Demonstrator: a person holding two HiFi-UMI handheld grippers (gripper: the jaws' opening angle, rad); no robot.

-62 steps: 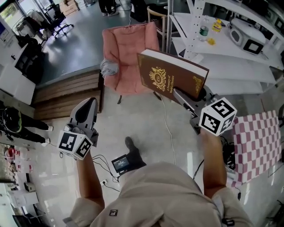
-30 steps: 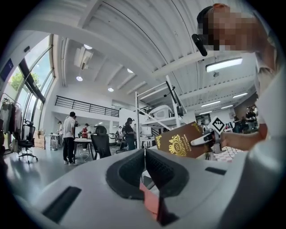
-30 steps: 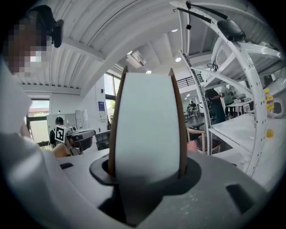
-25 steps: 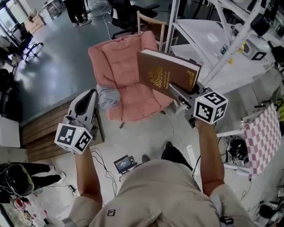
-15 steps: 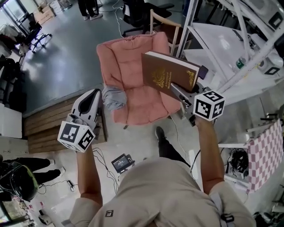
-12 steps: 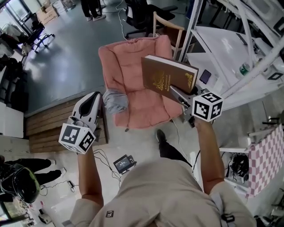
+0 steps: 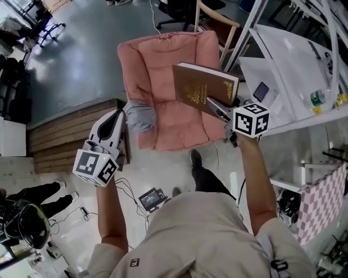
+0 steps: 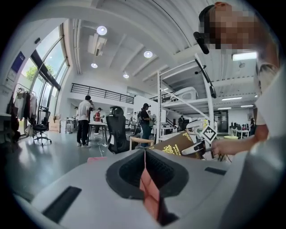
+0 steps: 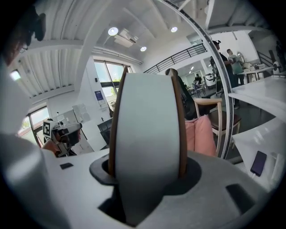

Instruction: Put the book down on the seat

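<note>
A thick brown book (image 7: 204,87) with gold print is held tilted in the air, my right gripper (image 7: 216,107) shut on its lower edge. It hangs over the right side of the pink cushioned chair (image 7: 157,59), above the seat (image 7: 174,127). In the right gripper view the book's pale page edge (image 9: 145,134) fills the space between the jaws, with the pink chair (image 9: 201,134) behind. My left gripper (image 7: 113,120) is shut and holds nothing, low at the chair's left front corner. The left gripper view shows the book (image 8: 176,145) off to the right.
A grey cloth (image 7: 138,115) lies bunched on the chair's left side. A wooden platform (image 7: 70,130) sits left of the chair. A white rack and table (image 7: 283,59) with a phone (image 7: 261,90) stand close on the right. A wooden chair (image 7: 215,16) is behind. Cables and a small device (image 7: 152,199) lie on the floor.
The person has walked up to the pink chair, which now lies nearer and more centred. The book stays gripped and now hangs over the chair's right side. The left gripper keeps its place.
</note>
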